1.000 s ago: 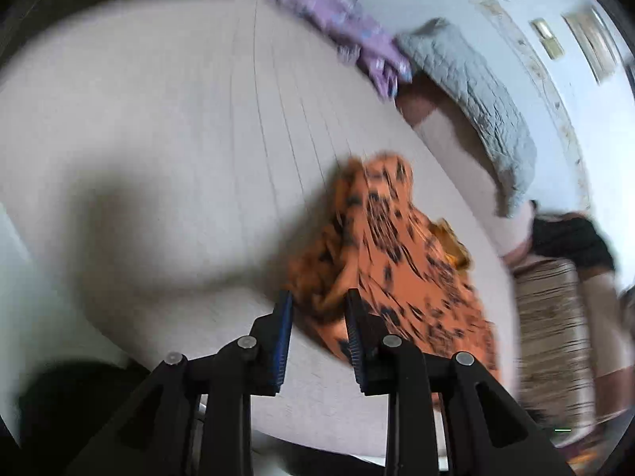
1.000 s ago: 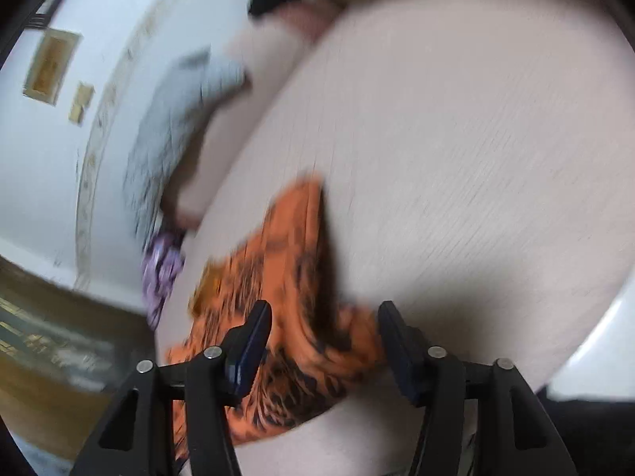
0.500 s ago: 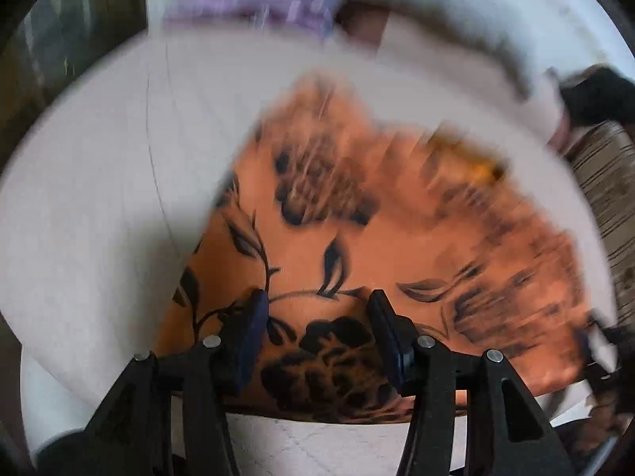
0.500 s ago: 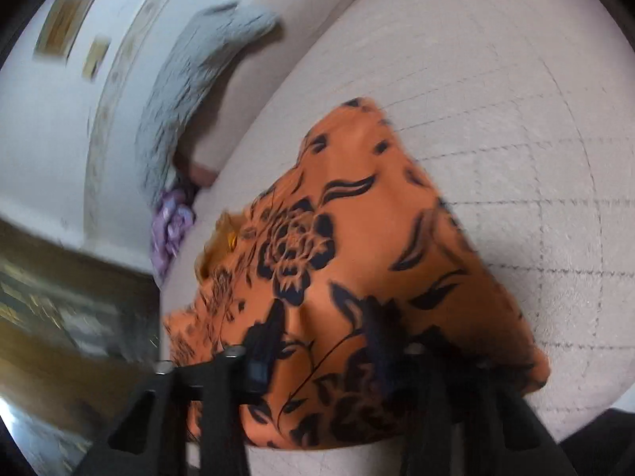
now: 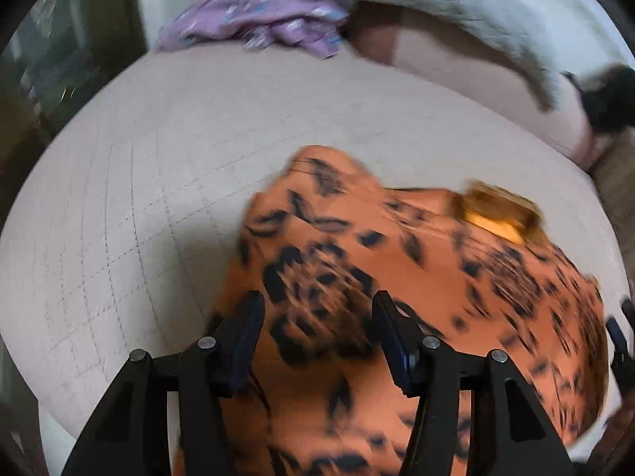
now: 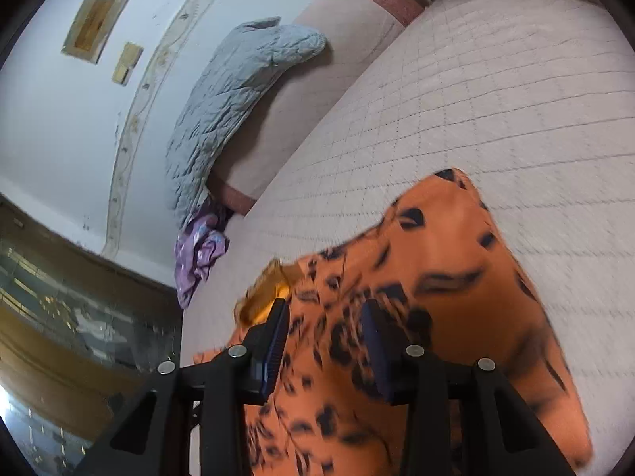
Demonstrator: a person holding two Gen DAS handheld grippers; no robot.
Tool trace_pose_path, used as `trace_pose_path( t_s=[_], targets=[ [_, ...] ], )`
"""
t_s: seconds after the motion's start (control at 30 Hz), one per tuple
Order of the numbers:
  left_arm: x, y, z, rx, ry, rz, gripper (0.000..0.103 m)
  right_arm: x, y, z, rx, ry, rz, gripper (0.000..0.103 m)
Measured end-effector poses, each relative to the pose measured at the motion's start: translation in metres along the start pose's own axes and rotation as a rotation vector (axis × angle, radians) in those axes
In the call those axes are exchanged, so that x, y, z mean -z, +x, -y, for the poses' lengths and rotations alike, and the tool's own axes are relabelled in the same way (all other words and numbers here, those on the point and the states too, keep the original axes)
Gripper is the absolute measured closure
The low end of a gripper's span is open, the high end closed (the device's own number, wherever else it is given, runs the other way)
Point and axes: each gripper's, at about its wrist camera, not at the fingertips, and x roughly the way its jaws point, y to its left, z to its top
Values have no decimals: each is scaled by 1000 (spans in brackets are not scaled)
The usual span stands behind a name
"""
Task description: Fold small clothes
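Note:
An orange garment with a black flower print (image 5: 436,277) lies spread on the quilted beige bed (image 5: 158,158), blurred by motion. A yellow patch (image 5: 496,214) shows at its far edge. My left gripper (image 5: 317,301) hovers over the garment's near left part; its jaws are opening, and the cloth lies under the gap without being pinched. In the right wrist view the same garment (image 6: 436,246) fills the lower right. My right gripper (image 6: 325,309) stands over it beside the yellow patch (image 6: 266,289), jaws apart, cloth showing between them.
A purple garment (image 5: 258,20) lies at the bed's far corner, also in the right wrist view (image 6: 198,254). A grey quilted blanket (image 6: 230,91) drapes over a pink bolster (image 5: 476,67) along the wall. A black item (image 5: 611,99) sits at the right. A shiny floor (image 6: 59,317) lies past the bed edge.
The garment was bunched a second ago and now lies spread wider. The left jaws have widened and swung over the cloth. The right jaws have narrowed and moved toward the yellow patch.

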Motion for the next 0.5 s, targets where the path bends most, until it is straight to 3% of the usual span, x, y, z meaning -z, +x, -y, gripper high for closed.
trace_pose_path(
  t_s=[0.07, 0.1, 0.17, 0.2, 0.27, 0.37, 0.43, 0.5],
  targets=[
    [-7, 22, -9, -13, -41, -44, 46, -8, 16, 5, -2, 34, -15, 62],
    [-7, 22, -9, -19, -33, -28, 44, -11, 28, 11, 25, 57, -42, 57],
    [-1, 18, 2, -47, 34, -5, 39, -13, 48, 28, 76, 117, -97, 56],
    [4, 17, 7, -63, 71, 3, 38, -13, 51, 35, 57, 148, -96, 57],
    [16, 10, 11, -77, 116, 32, 38, -14, 46, 36, 32, 162, -78, 57],
    [34, -13, 5, -31, 95, 64, 38, -8, 30, 31, 18, 139, -62, 53],
    [47, -31, 2, -1, 86, 95, 38, -2, 15, 27, -24, 127, -54, 45],
    [64, -50, 3, 19, 93, 131, 37, 7, -3, 18, -66, 73, -40, 45]
  ],
)
